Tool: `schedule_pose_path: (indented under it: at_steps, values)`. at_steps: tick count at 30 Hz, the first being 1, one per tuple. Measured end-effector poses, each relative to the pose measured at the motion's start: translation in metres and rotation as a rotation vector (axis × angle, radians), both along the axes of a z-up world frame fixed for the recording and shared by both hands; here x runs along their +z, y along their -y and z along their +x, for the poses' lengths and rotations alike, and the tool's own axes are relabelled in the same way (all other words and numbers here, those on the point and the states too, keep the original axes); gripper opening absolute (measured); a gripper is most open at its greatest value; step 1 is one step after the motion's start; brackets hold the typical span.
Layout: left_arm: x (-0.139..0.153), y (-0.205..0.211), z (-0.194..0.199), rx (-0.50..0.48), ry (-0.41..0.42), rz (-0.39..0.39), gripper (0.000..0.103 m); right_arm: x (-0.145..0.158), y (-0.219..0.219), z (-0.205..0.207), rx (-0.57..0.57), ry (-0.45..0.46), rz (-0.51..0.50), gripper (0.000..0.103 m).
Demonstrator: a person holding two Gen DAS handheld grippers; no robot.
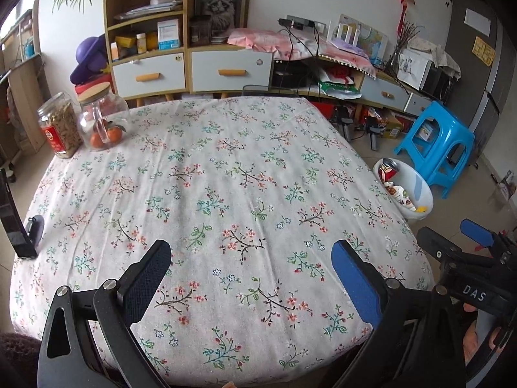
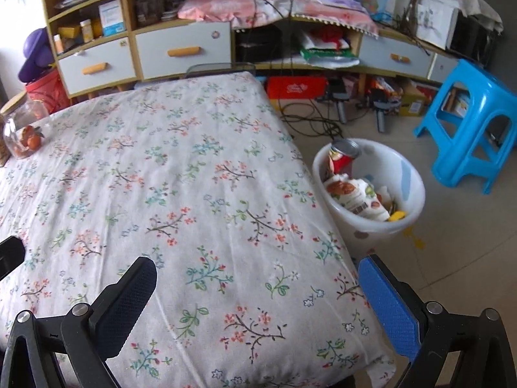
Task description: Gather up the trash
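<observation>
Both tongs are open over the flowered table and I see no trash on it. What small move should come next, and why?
Probably none beyond drawing both tongs back: the left tongs and right tongs are open and hold nothing. The tablecloth shows only two jars and a dark object at its left edge. The red can and wrappers already lie in the white bin.

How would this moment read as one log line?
left tongs: open, empty | right tongs: open, empty | bin: holds trash
</observation>
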State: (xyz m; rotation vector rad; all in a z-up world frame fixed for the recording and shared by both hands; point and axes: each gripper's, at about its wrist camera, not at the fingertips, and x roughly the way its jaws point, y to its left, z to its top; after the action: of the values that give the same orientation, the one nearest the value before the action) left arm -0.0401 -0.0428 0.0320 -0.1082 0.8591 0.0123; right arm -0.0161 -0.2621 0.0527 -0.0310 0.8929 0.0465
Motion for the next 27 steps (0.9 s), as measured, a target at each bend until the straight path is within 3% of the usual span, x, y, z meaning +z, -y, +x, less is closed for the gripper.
schedule_pose_path:
  at_steps: [27]
  values:
    - [-0.005, 0.006, -0.003, -0.025, -0.008, 0.004, 0.101, 0.002, 0.016, -0.002, -0.047, -0.002, 0.044, 0.102]
